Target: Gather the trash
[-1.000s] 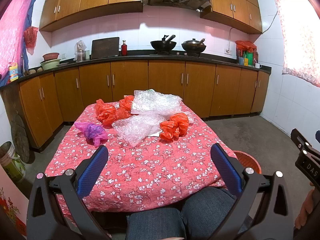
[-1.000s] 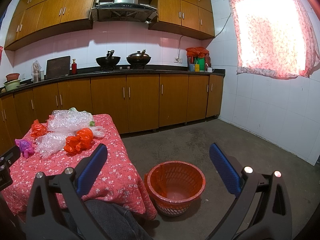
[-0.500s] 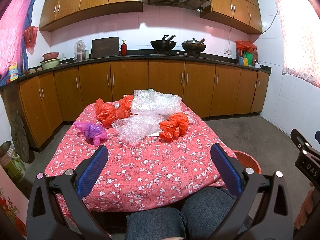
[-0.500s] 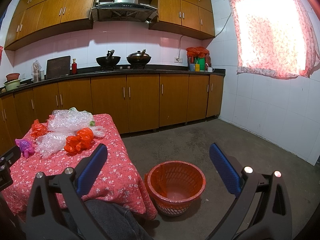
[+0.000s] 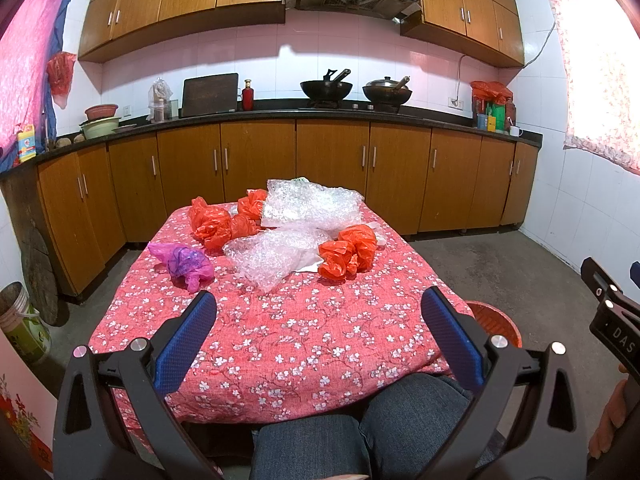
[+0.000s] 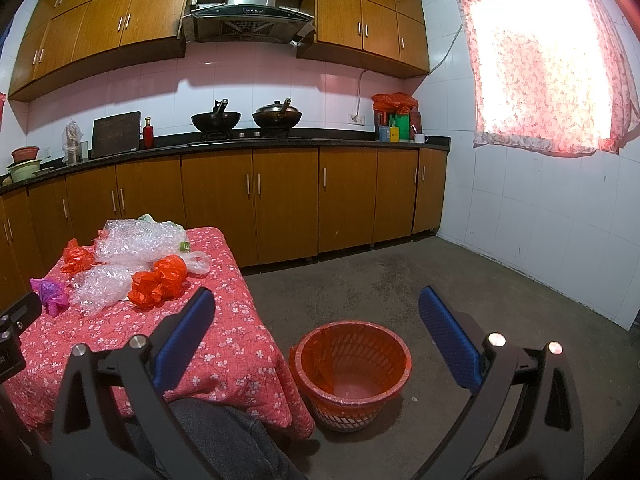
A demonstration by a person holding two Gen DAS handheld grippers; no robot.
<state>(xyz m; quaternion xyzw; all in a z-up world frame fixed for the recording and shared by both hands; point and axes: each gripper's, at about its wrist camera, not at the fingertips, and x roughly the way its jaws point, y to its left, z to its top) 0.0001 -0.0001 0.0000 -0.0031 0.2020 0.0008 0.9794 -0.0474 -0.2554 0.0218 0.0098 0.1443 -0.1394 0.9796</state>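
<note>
Crumpled trash lies on the far half of a table under a red flowered cloth (image 5: 304,344): a purple bag (image 5: 182,262), orange bags at the back left (image 5: 212,222) and at the right (image 5: 348,252), and clear bubble wrap (image 5: 272,256) with a bigger sheet (image 5: 312,204) behind. My left gripper (image 5: 318,320) is open and empty over the near table edge. My right gripper (image 6: 316,320) is open and empty, above an orange basket (image 6: 352,364) that stands on the floor right of the table. The trash also shows in the right wrist view, orange bag (image 6: 160,282).
Wooden cabinets and a dark counter (image 5: 320,114) with two woks run along the back wall. The person's knees in jeans (image 5: 360,432) sit under the near table edge. Bare concrete floor (image 6: 440,280) lies right of the table. A bucket (image 5: 20,324) stands at the far left.
</note>
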